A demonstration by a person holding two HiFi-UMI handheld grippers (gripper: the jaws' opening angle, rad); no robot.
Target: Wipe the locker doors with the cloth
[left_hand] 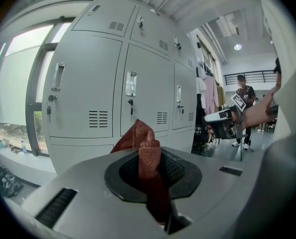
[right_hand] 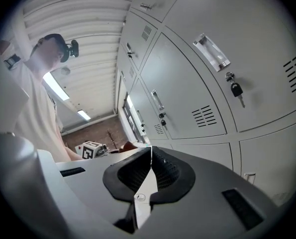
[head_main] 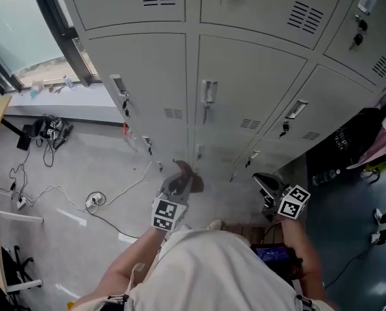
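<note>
The left gripper (head_main: pixel 180 185) is seen clenched on the cloth (left_hand: pixel 147 153), which stands up between its jaws as a bunched, folded ridge. The cloth is held in the air in front of the locker doors (head_main: pixel 248 83), apart from them; no door is touched yet. The right gripper (right_hand: pixel 148 180) is pressed shut with nothing between its jaws, and it is held low at the person's right side.

The step in hand is judged to be the bringing of the cloth to a door. It would be done best if the free fold, not the jaw tips, were laid against the panel, so that the paint is not scraped. Since only a narrow ridge of fabric is offered, short overlapping strokes would be needed, and light pressure should be enough on such smooth sheet. The handles (head_main: pixel 209 92) and the hanging keys (right_hand: pixel 236 90) are best skirted, as loose cloth could be snagged there.

The doors appear to be thin sheet metal, painted pale grey, flat and matt, with rows of narrow vent slots (head_main: pixel 250 124) punched low down. The handles are bright, recessed and upright – hard edges are to be expected. The cloth is rust-red and coarsely woven, limp and easily creased
</note>
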